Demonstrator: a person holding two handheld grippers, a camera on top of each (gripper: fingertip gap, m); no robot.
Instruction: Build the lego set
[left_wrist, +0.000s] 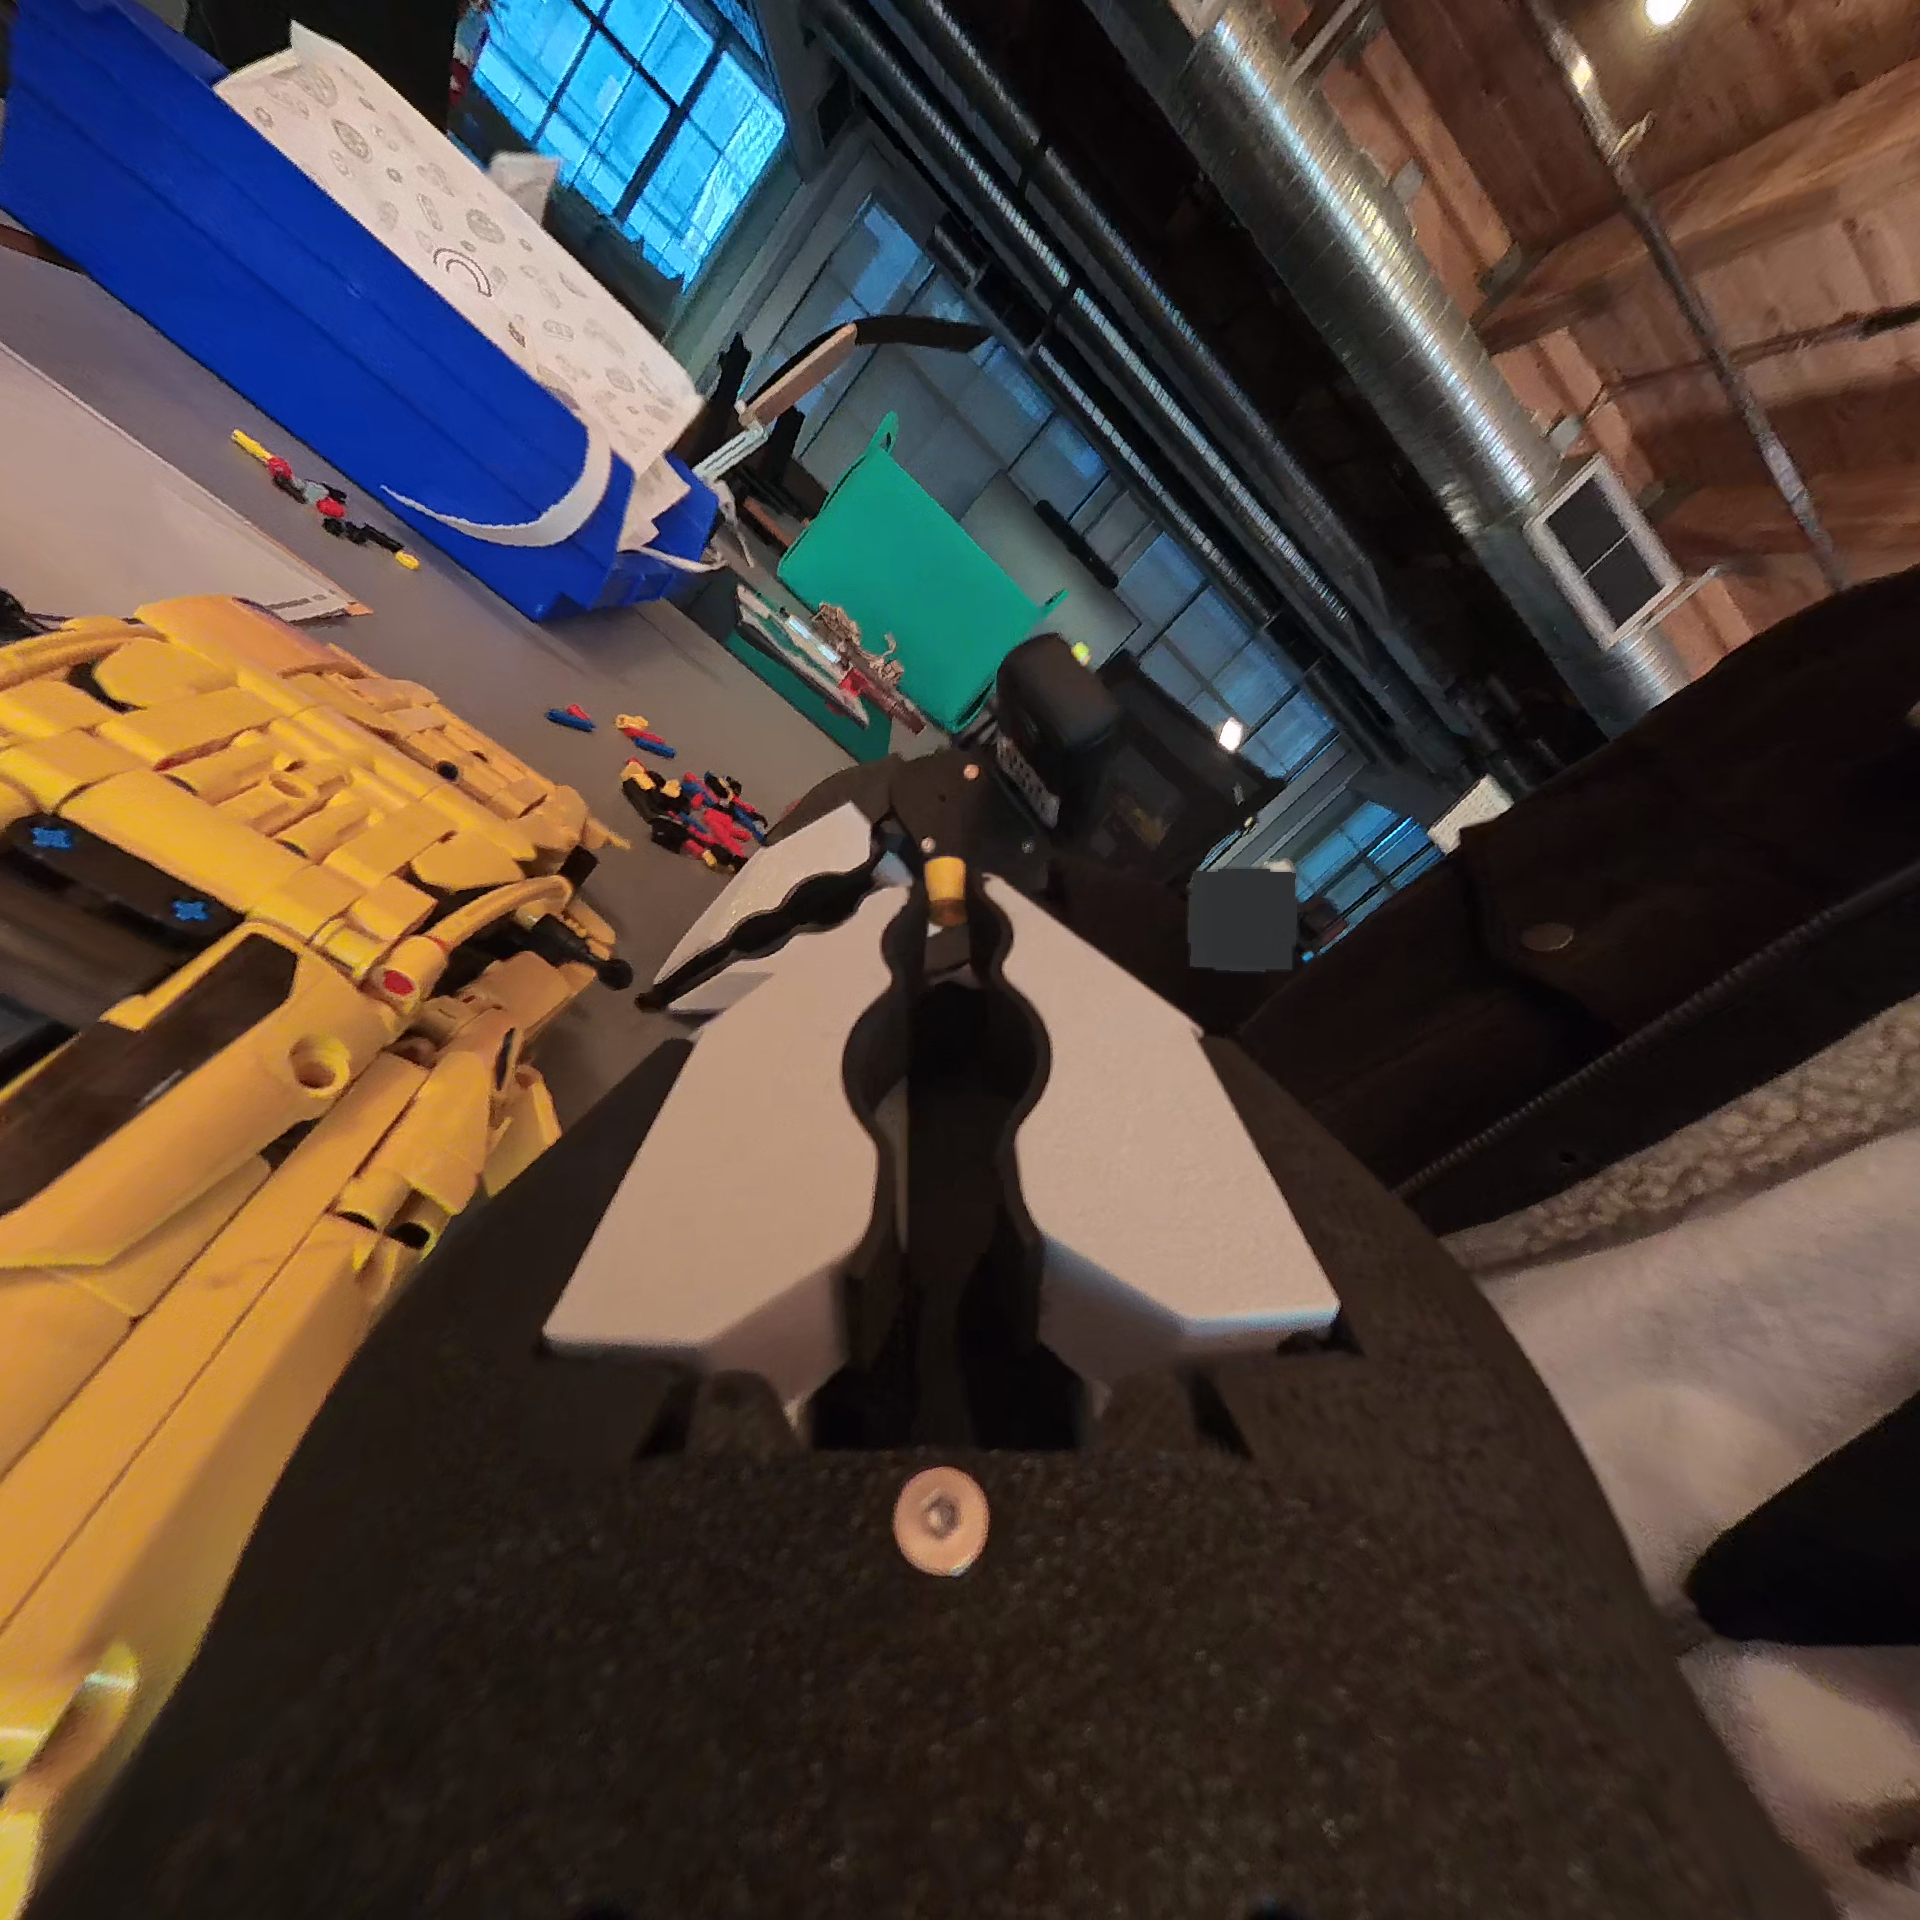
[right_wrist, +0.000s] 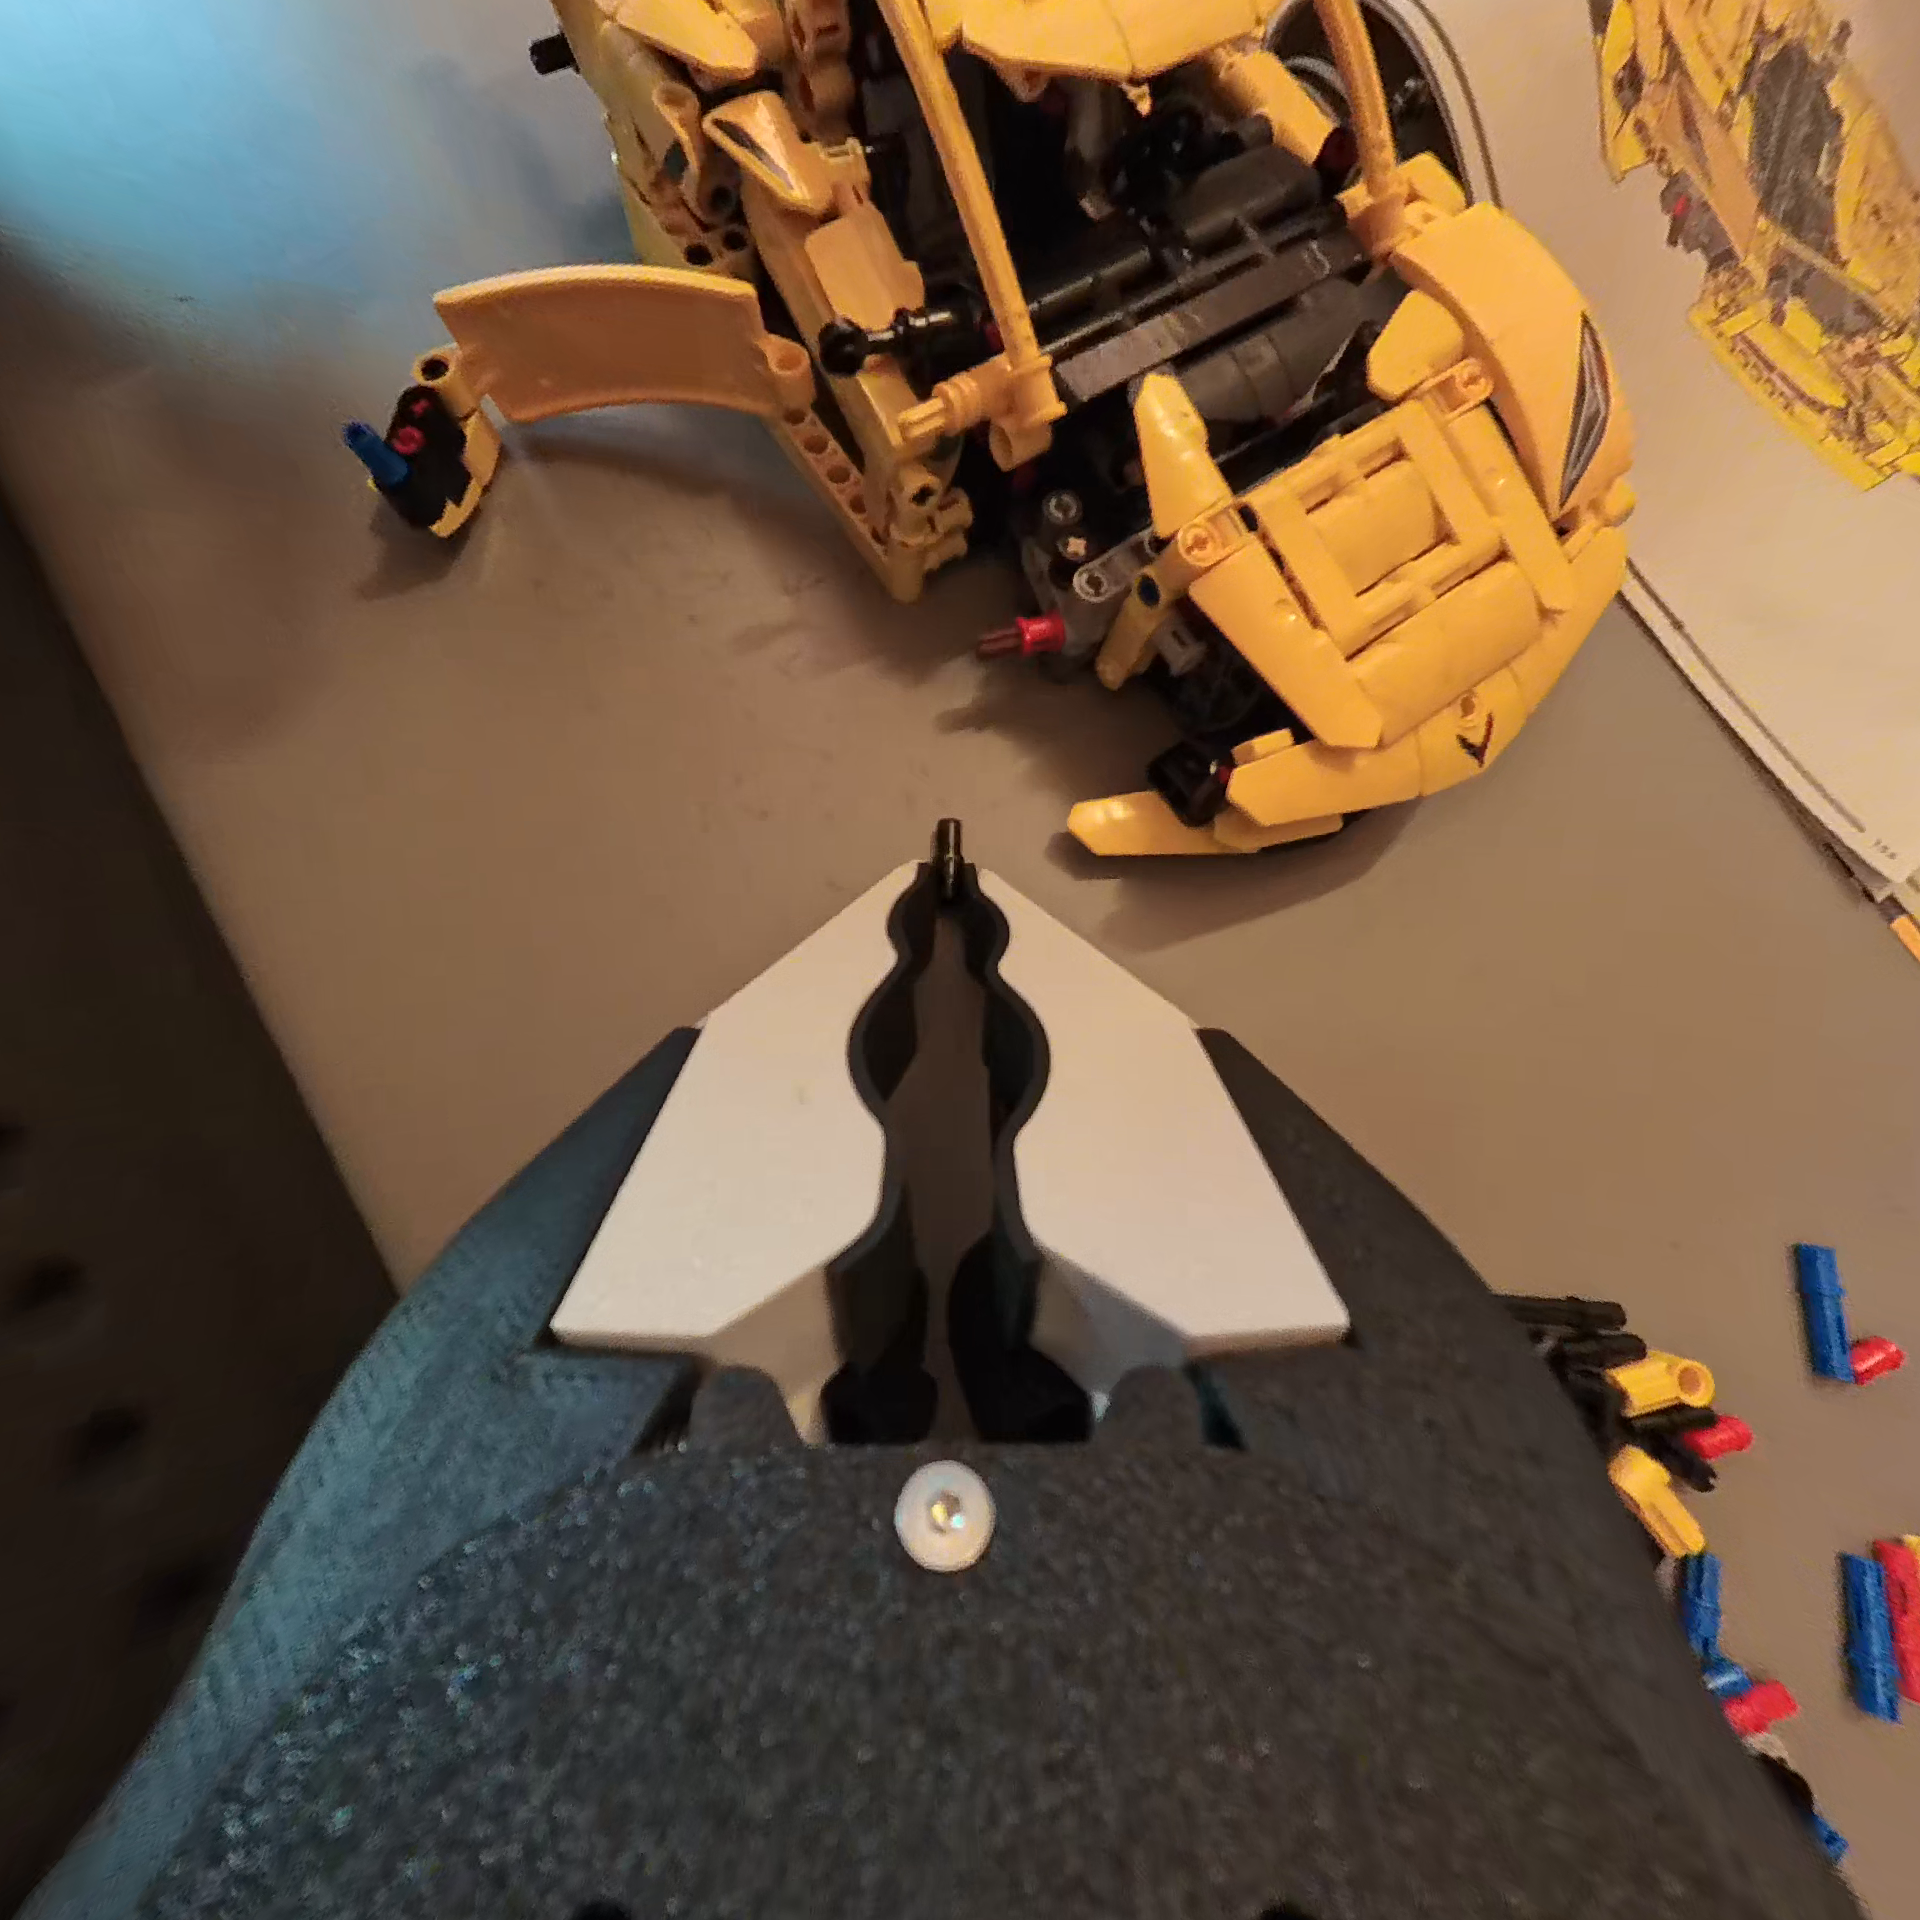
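Lego car (right_wrist: 1195, 343) beside right gripper (right_wrist: 948, 868) pinching black pin (right_wrist: 948, 844); left gripper (left_wrist: 945, 894) on seemingly yellow piece (left_wrist: 947, 885).

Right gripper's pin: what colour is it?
Black pin, clearest in the right wrist view.

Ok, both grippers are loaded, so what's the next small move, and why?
Probably bring the right gripper, shut on a black pin, toward the left gripper, which pinches a tan bush. Each holds one small part, clear of the yellow car.
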